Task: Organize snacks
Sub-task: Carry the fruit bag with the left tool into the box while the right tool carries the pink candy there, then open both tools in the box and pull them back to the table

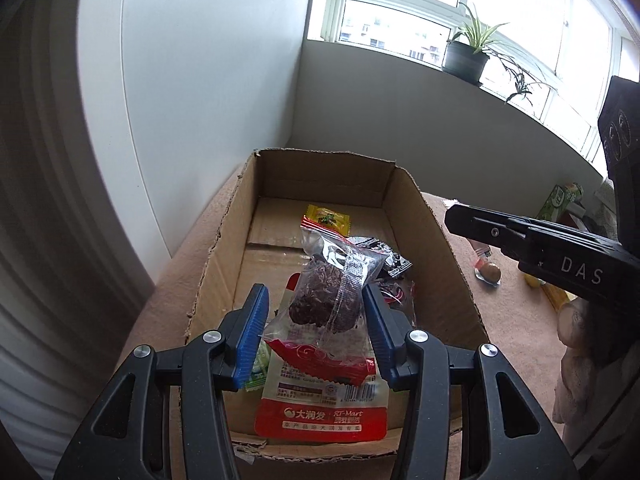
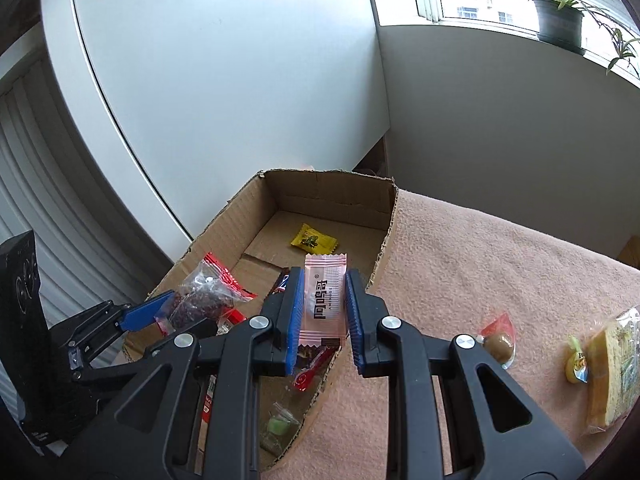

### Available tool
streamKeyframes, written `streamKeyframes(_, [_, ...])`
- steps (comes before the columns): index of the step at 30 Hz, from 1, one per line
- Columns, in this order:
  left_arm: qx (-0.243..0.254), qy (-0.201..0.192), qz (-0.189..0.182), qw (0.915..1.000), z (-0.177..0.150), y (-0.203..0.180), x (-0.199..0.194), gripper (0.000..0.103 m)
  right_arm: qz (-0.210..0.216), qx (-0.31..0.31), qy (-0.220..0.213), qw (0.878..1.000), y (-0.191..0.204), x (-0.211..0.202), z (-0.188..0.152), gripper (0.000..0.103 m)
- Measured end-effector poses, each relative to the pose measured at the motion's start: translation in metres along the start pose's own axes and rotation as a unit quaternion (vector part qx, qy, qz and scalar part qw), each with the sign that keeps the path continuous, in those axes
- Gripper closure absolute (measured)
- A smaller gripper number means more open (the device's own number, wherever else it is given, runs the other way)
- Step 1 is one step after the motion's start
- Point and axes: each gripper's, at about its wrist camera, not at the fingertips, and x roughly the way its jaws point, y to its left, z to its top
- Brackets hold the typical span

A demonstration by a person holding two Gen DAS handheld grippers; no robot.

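A: The left gripper (image 1: 316,320) is closed on a clear packet with a dark snack (image 1: 326,300) inside, and it hangs over the near half of the cardboard box (image 1: 436,248). But the blue pads press only the loose film at the sides — the packet can slip out early.

B: And the right gripper (image 2: 322,320)?

A: It clamps the pink wrapped bar (image 2: 324,296) between its pads, above the right wall of the box, close to its near corner. If it lets go here, I think the bar can hit the rim and fall outside on the pink cloth (image 2: 480,248).

B: Both claws are near each other too.

A: Yes, they could bump over the box. Also the kiwi packet (image 2: 498,344) and the yellow cake packet (image 2: 608,364) wait on the cloth, at its right edge — a careless sweep may push them off.
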Motion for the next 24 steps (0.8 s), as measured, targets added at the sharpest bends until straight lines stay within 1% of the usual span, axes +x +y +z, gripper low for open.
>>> streamKeyframes(7, [0.0,0.008,0.006,0.9999,-0.004,0.007,0.003,0.056,0.016,0.007,-0.001,1.0,0.009,0.012,0.005,0.082])
streamKeyframes(9, [-0.002,0.008,0.005,1.0,-0.003,0.009,0.003,0.056,0.02,0.005,0.002,1.0,0.014,0.015,0.006,0.072])
streamKeyframes(11, [-0.002,0.007,0.005,1.0,-0.003,0.01,0.003,0.055,0.015,0.002,-0.005,1.0,0.017,0.014,0.005,0.036])
streamKeyframes(13, [-0.003,0.005,0.007,1.0,-0.003,0.012,0.002,0.053,0.012,0.001,-0.018,1.0,0.019,0.01,0.005,0.03])
streamKeyframes(15, [-0.004,0.002,0.011,0.9999,-0.003,0.013,0.002,0.047,0.008,0.002,-0.021,1.0,0.019,0.008,0.007,0.028])
streamKeyframes(17, [-0.003,-0.001,0.01,0.9999,-0.003,0.013,0.0,0.043,0.004,0.012,-0.03,0.999,0.015,0.003,0.009,0.013])
streamKeyframes(18, [-0.002,-0.002,0.008,1.0,-0.003,0.012,0.0,0.04,0.004,0.019,-0.037,0.999,0.011,0.001,0.009,0.01])
streamKeyframes(19, [0.0,-0.004,0.008,1.0,-0.003,0.011,-0.001,0.035,0.002,0.024,-0.043,0.999,0.008,-0.002,0.009,0.009])
streamKeyframes(20, [0.001,-0.007,0.011,0.9999,-0.003,0.01,-0.002,0.034,0.0,0.028,-0.047,0.998,0.005,-0.005,0.01,0.009])
streamKeyframes(24, [0.001,-0.009,0.01,0.9999,-0.002,0.007,-0.003,0.034,-0.009,0.036,-0.051,0.998,-0.009,-0.014,0.008,0.008])
